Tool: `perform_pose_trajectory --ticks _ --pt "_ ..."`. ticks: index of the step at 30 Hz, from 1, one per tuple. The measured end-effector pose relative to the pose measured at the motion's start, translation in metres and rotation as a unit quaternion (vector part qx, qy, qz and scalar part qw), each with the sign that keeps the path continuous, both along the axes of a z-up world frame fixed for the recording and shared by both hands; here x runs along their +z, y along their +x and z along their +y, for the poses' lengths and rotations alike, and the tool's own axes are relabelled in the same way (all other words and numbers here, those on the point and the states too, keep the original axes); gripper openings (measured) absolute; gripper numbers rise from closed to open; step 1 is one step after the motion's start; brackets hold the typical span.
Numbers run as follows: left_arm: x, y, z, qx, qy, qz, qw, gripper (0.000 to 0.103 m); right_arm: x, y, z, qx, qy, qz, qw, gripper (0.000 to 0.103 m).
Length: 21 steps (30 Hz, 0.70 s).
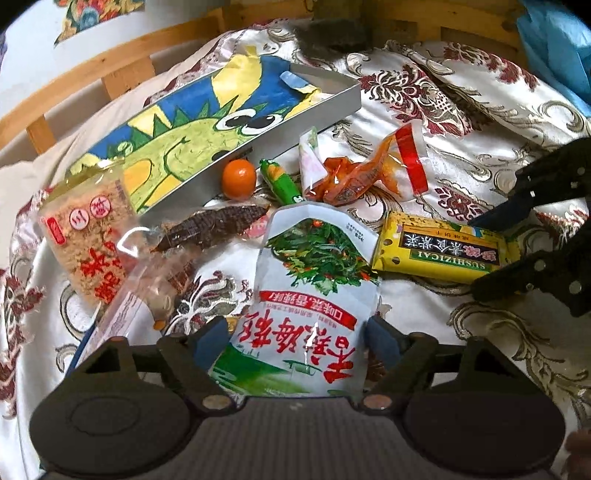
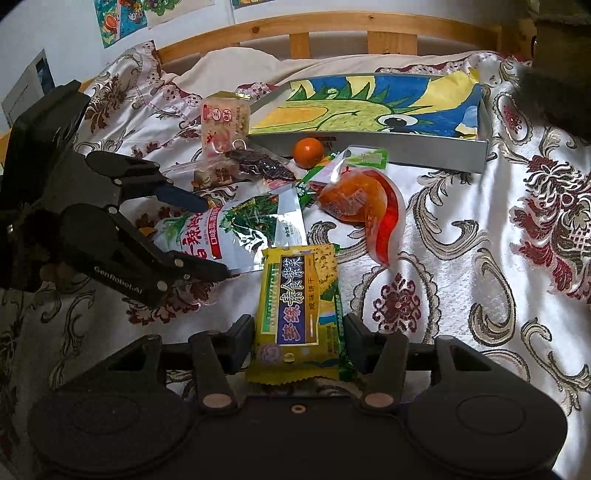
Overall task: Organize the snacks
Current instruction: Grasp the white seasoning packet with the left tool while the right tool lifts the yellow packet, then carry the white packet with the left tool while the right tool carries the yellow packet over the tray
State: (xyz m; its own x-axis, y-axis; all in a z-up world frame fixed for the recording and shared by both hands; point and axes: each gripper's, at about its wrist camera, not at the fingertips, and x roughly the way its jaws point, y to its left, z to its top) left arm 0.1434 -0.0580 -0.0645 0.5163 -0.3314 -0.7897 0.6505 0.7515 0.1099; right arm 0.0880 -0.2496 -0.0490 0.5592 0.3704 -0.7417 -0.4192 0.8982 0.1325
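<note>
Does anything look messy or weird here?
Yes. The snacks lie scattered on the bedspread outside the dinosaur box; none are inside. A small orange sits loose against its wall. Nothing looks torn or spilled.

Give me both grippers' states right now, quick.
Left gripper: open, straddling the white seaweed pouch, not clamped.
Right gripper: open, straddling the yellow cracker pack, not clamped.

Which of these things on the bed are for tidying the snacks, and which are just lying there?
For the job:
white seaweed packet
yellow cracker packet
orange packet
green stick snack
rice snack bag
dark dried snack
small orange
dinosaur box

Just lying about:
patterned bedspread
wooden bed frame
wall drawings
</note>
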Motion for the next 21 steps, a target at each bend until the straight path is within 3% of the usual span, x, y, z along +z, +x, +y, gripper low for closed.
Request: perform_pose_trajectory --ticks 5,12,16,19,21 --pt "0.006 -0.005 -0.002 0.016 0.01 0.006 0.9998 0.067 -0.001 -0.002 0.004 0.009 -0.003 -0.005 1.0 0.072" --pt "0.016 -0.005 0.014 0.072 -0.032 0.055 0.9954 0.057 -0.004 -0.003 0.012 0.009 -0.03 -0.025 0.999 0.072" --pt "0.025 0.0 0.035 0.111 -0.102 0.101 0.9834 0.057 -0.005 -0.004 0.011 0.001 -0.03 -0.029 0.999 0.063" --pt "0.029 0.002 0.052 0.14 -0.158 0.131 0.9686 0.057 -0.005 -0.005 0.011 0.0 -0.035 -0.034 0.999 0.054" --pt "0.029 0.004 0.061 0.154 -0.188 0.147 0.9587 0.056 -0.006 -0.005 0.011 -0.001 -0.035 -0.035 0.999 0.053"
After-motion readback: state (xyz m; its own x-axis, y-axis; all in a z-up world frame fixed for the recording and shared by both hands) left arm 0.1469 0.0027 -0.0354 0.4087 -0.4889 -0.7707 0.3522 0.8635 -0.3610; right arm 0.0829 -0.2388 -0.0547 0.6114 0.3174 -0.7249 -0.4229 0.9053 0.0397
